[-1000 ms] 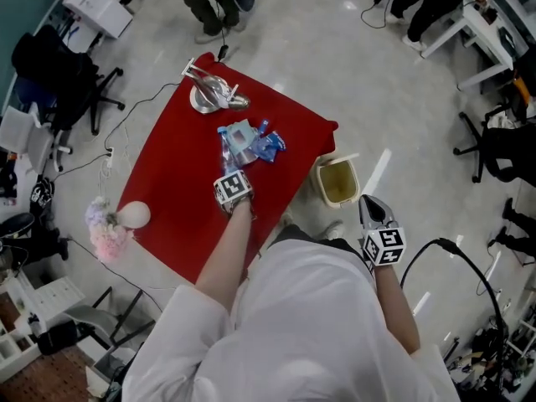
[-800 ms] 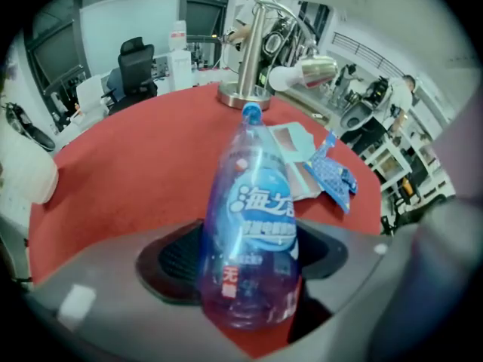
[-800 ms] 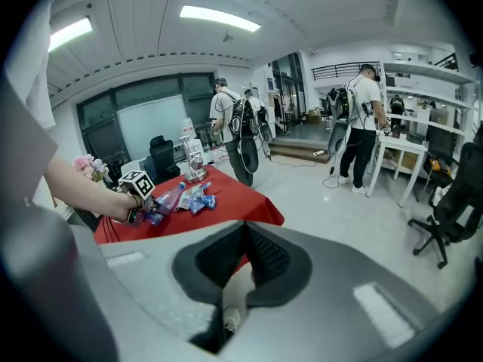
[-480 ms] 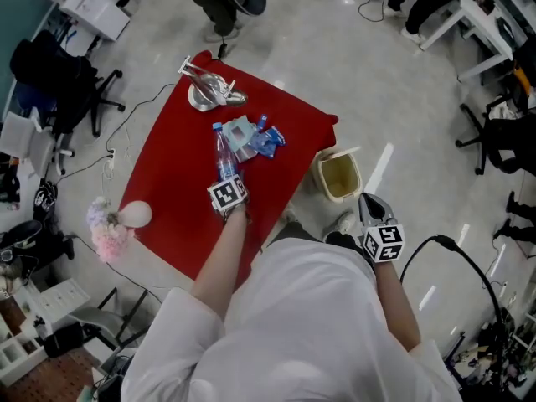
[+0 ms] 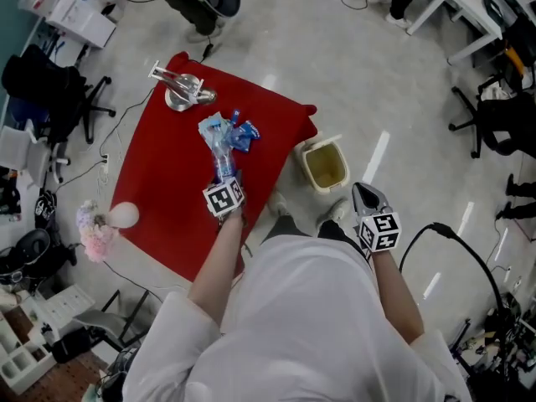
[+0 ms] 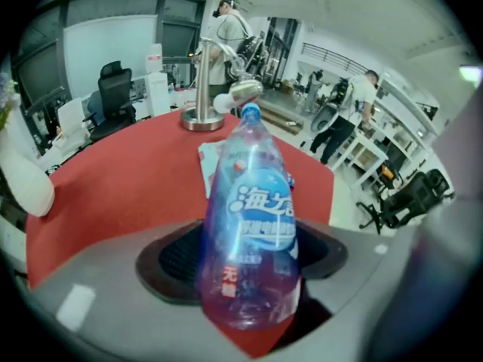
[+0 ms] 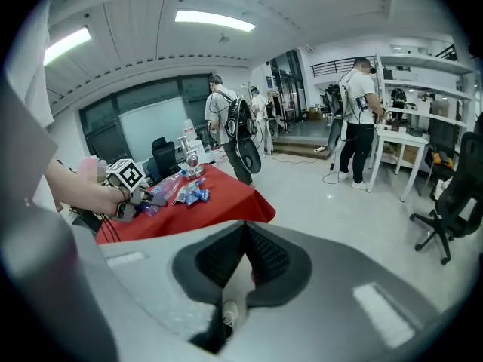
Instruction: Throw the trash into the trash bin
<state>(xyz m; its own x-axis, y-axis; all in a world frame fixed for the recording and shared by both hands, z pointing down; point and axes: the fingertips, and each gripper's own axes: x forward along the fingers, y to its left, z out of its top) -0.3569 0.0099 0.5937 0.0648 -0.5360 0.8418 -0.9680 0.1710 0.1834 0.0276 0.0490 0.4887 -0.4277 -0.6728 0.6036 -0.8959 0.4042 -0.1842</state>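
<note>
A clear plastic water bottle (image 6: 253, 225) with a blue label and blue cap is clamped between the jaws of my left gripper (image 5: 223, 184), lifted just above the red table (image 5: 159, 182). The same bottle (image 5: 221, 151) reaches toward a pile of blue and white wrappers (image 5: 232, 130) on the cloth. A cream trash bin (image 5: 324, 166) with an open top stands on the floor beside the table's right corner. My right gripper (image 5: 367, 198) hangs over the floor near the bin, its jaws pressed together with nothing between them.
A metal stand (image 5: 178, 89) sits at the table's far corner, and a white round object (image 5: 124, 215) with pink fluff (image 5: 90, 229) at the left corner. Office chairs (image 5: 63, 90), cables and desks ring the area. People stand in the background (image 7: 360, 119).
The left gripper has closed on the bottle and raised it off the cloth. The head view has shifted, so table and bin sit further left and higher. The right gripper is unchanged.
</note>
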